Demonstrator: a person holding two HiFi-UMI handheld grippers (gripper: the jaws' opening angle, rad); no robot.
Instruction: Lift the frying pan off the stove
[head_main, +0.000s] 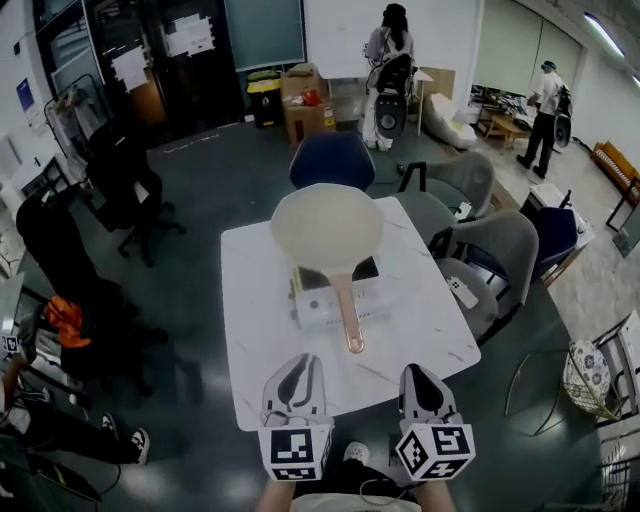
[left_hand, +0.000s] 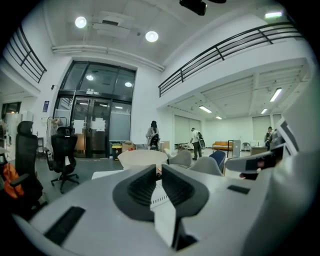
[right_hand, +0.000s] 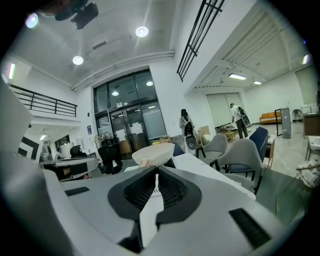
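A cream frying pan (head_main: 327, 228) with a copper-coloured handle (head_main: 348, 312) rests on a small portable stove (head_main: 334, 295) in the middle of the white table (head_main: 260, 340). The handle points toward the near edge. My left gripper (head_main: 294, 382) hovers at the table's near edge, left of the handle's end, jaws shut and empty. My right gripper (head_main: 425, 389) hovers at the near right, also shut with nothing held. The pan (left_hand: 142, 159) shows beyond the closed left jaws, and the same pan (right_hand: 154, 153) beyond the closed right ones.
Grey and blue chairs (head_main: 480, 240) crowd the table's far and right sides. Black office chairs (head_main: 125, 185) stand at the left. Cardboard boxes (head_main: 305, 105) and people (head_main: 390, 60) are far back. A wire basket (head_main: 590, 375) stands at the right.
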